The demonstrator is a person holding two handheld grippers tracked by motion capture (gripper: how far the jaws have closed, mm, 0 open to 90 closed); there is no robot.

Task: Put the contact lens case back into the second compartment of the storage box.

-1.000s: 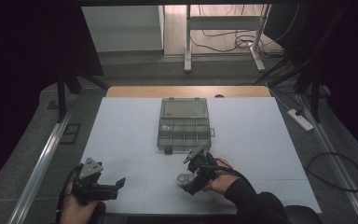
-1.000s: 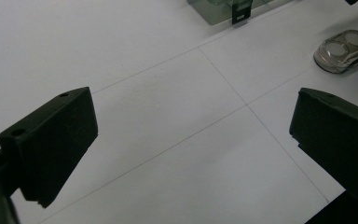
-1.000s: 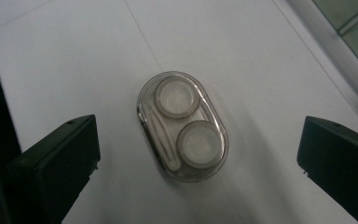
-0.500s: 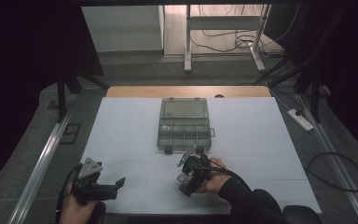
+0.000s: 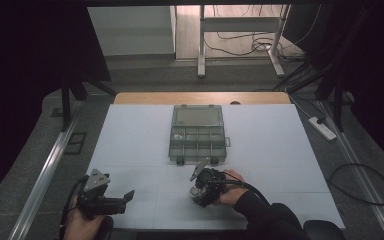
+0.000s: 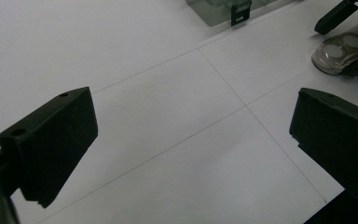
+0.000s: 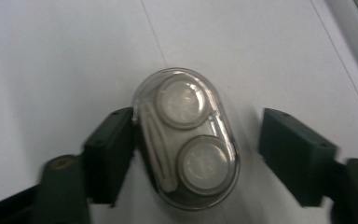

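While the right hand-held gripper hovered low over the near middle of the counter, its jaws had just been closing around a clear oval case — a small transparent capsule with two round lidded cups inside and a pale curved piece beside them. In the right gripper view the left jaw was against the case's edge, while the right jaw stood a little off its other side, so the pinch was not yet complete. The case lay flat on the white counter, just near of the grey compartment box that sat at the centre, its lid folded back to the far side. In the left gripper view the case showed at the far right, with one black jaw above it. Over at the near left corner, the left hand-held gripper sat in the person's hand, jaws spread wide over bare counter — nothing between them.
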